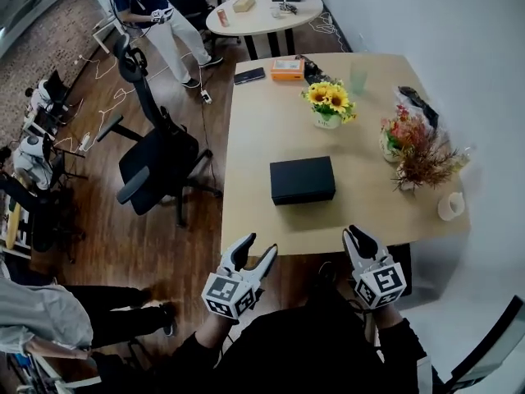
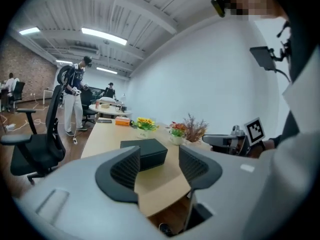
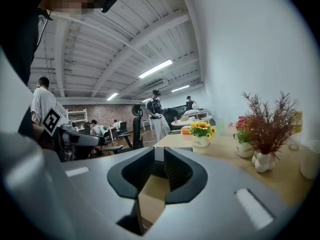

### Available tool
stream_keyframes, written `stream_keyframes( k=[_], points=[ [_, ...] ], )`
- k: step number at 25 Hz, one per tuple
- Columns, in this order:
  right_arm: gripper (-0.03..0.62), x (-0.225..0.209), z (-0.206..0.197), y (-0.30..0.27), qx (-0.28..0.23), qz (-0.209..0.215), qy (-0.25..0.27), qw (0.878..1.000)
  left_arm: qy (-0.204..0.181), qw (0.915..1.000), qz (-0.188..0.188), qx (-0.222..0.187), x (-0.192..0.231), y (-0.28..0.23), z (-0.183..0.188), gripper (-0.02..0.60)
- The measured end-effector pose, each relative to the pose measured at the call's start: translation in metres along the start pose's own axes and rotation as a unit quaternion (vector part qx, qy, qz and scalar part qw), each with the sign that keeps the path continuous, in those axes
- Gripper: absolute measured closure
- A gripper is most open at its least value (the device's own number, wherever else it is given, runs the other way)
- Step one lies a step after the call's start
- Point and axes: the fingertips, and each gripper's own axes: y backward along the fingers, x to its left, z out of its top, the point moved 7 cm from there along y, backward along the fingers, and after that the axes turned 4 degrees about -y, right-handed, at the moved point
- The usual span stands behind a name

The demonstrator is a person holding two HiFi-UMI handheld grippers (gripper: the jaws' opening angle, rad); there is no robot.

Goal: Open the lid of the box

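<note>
Black box (image 1: pixel 305 197), lid (image 1: pixel 302 176) shut, at 12 o'clock from grippers. Both empty: left gripper (image 1: pixel 261 246) half open, right gripper (image 1: pixel 358 234) barely parted. Widen right; lift lid edges evenly.

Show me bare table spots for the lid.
Bare: the wide strip between the black box and the table's left edge, back to the dark flat device; also the near strip before the box. Crowded: the far end by the orange box and sunflower pot, and the right side with the dried bouquet and white cup.

Office: swivel chair (image 1: pixel 157 164), wooden table (image 1: pixel 262 121), strip lights (image 2: pixel 102 35)
</note>
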Motion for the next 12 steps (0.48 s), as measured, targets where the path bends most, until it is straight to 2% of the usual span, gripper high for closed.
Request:
stream_keyframes(
  k=[5,12],
  points=[
    [0.528,-0.064,0.016,-0.060,0.051,0.036,0.002,0.998,0.041,0.9968,0.053,0.043,0.038,-0.076,0.003,0.353],
    [0.487,-0.106,-0.002,-0.129,0.120,0.026,-0.025,0.992,0.061,0.9908,0.052,0.110,0.080,-0.133,-0.022,0.302]
  ],
)
